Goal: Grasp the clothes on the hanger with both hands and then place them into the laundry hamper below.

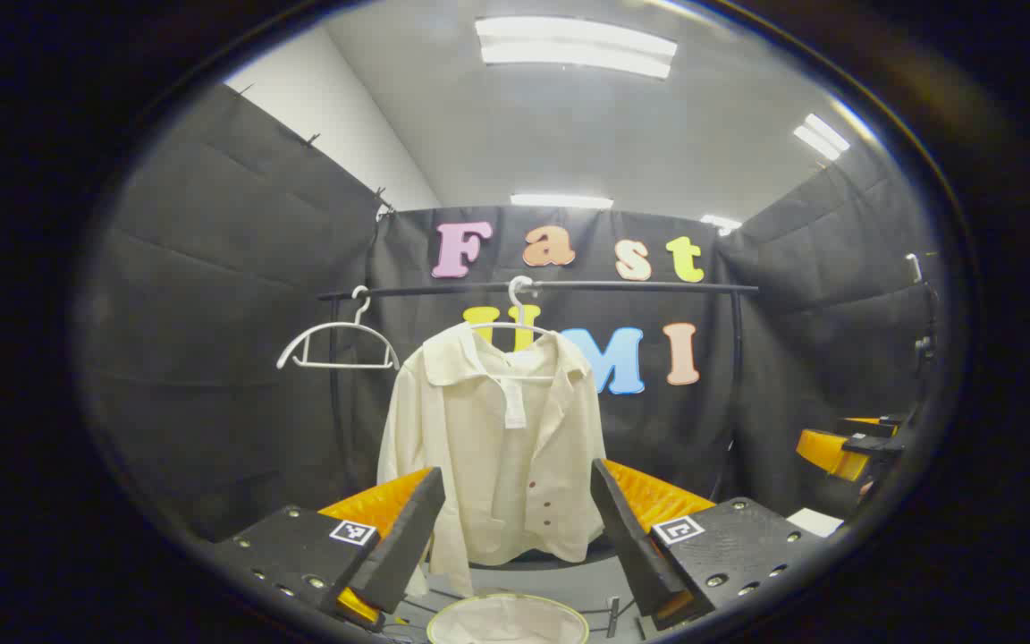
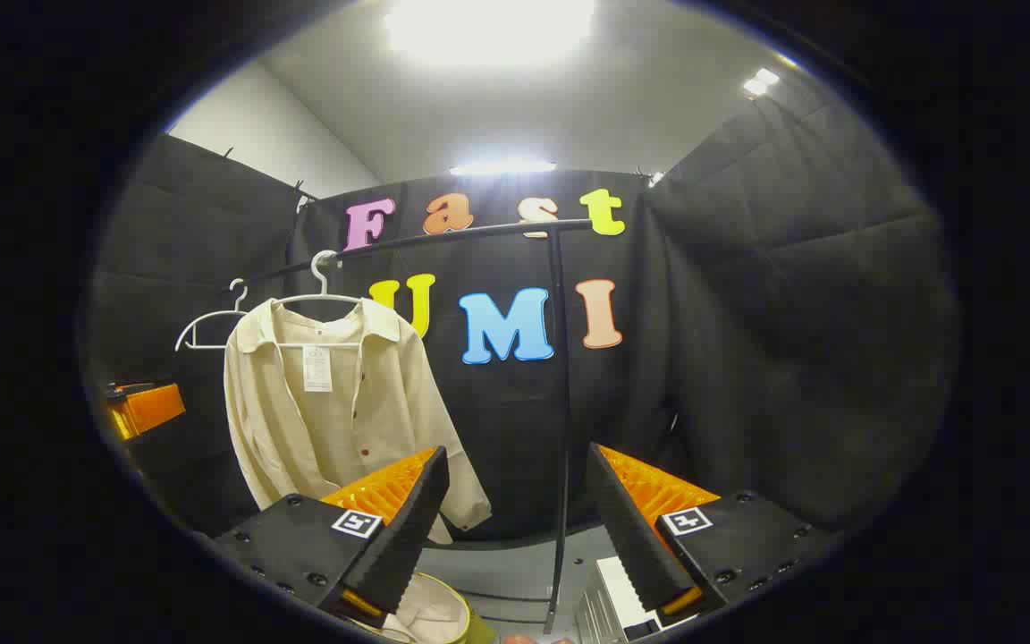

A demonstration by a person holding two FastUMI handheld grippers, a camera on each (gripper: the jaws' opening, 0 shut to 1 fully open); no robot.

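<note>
Hanging at frame centre in the left gripper view, a cream shirt (image 1: 497,447) sits on a white hanger (image 1: 519,309) hooked over a black rail (image 1: 640,287). 2nd hanger (image 1: 336,344), bare, is on the rail to its left. Left gripper (image 1: 515,541) is at bottom centre w/ fingers spread wide, nothing between them, touching nothing; the shirt's lower part shows through the gap, farther back. Hamper rim (image 1: 508,619), pale mesh, sits at the bottom edge, below the shirt.

In the right gripper view the shirt (image 2: 327,411) is left of centre, collar up on its hanger (image 2: 323,277), the spare hanger (image 2: 211,322) further left. Right gripper (image 2: 515,528) at the bottom is also wide open, empty, fingers apart from everything; shirt is off to its upper left. Hamper (image 2: 430,613) shows at bottom, just right of the left finger. Rail post (image 2: 560,402) runs down the middle. An orange gripper part (image 2: 144,407) sits at the left edge; jaws can't be told from here.
</note>
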